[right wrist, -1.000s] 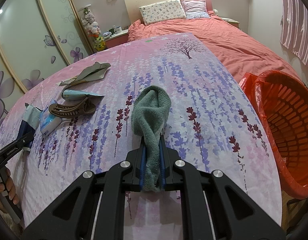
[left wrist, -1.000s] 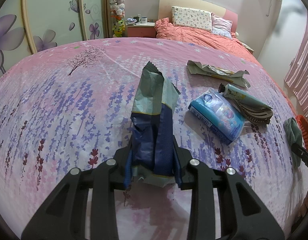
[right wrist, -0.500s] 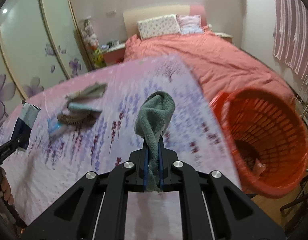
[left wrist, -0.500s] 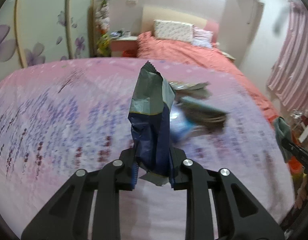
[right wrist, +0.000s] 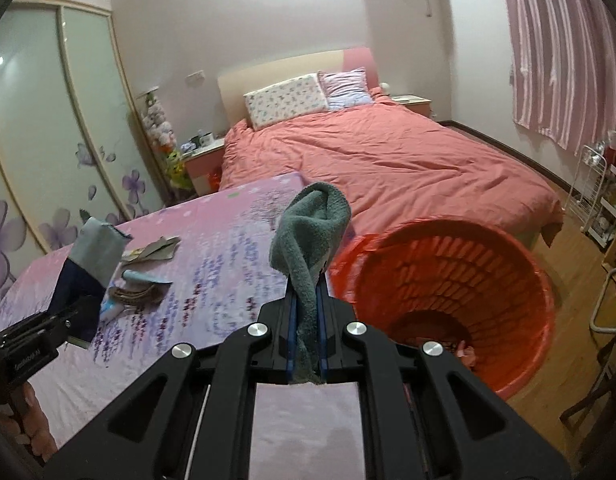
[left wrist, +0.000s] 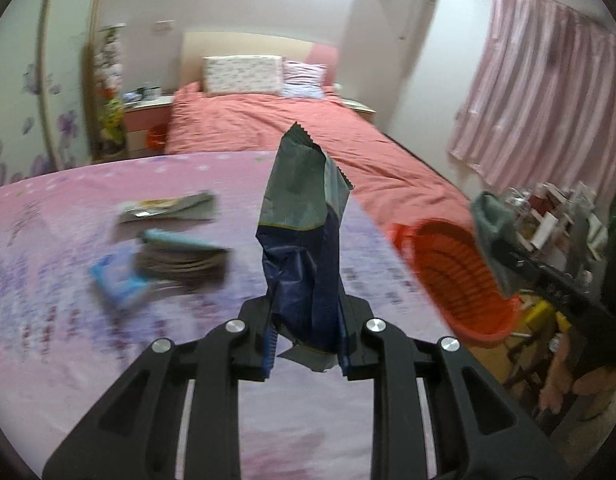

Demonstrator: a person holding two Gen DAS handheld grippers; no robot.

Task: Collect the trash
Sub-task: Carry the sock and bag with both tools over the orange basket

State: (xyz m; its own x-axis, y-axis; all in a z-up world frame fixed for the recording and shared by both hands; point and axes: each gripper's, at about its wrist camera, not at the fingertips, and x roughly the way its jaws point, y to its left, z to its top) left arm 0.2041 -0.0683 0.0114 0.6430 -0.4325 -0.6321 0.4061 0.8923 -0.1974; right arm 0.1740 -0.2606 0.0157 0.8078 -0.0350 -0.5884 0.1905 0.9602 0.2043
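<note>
The blue and grey snack wrapper (left wrist: 304, 240) stands upright between the two black fingers of the left gripper (left wrist: 308, 344), crumpled at the bottom where the pads pinch it and with its serrated top edge free above. The jaws have just been closing a little further on it and now clamp it narrowly, with no gap left at either side of the foil. From the other hand's camera the same wrapper (right wrist: 96, 252) shows at the far left, held above the near edge of the lilac-print sheet (right wrist: 212, 264).

The right gripper (right wrist: 306, 340) has its jaws almost together, squeezing a green terry cloth (right wrist: 311, 236) between the blue pads; the cloth's folded end curls up and over above the fingers. It hangs just beside the rim of the orange basket (right wrist: 519, 292), which sits on the wooden floor against the foot of the sheet. Some small scraps lie at the basket's bottom, too dim to tell apart.

Left on the sheet, well apart from both claws, are a flattened grey packet (left wrist: 168, 208), a teal tube (left wrist: 176, 240) resting on a brown sandal (left wrist: 184, 266), and a light blue tissue pack (left wrist: 116, 284) touching the sandal. Beyond lies the coral bedspread (right wrist: 387, 160) with two pillows at the headboard.
</note>
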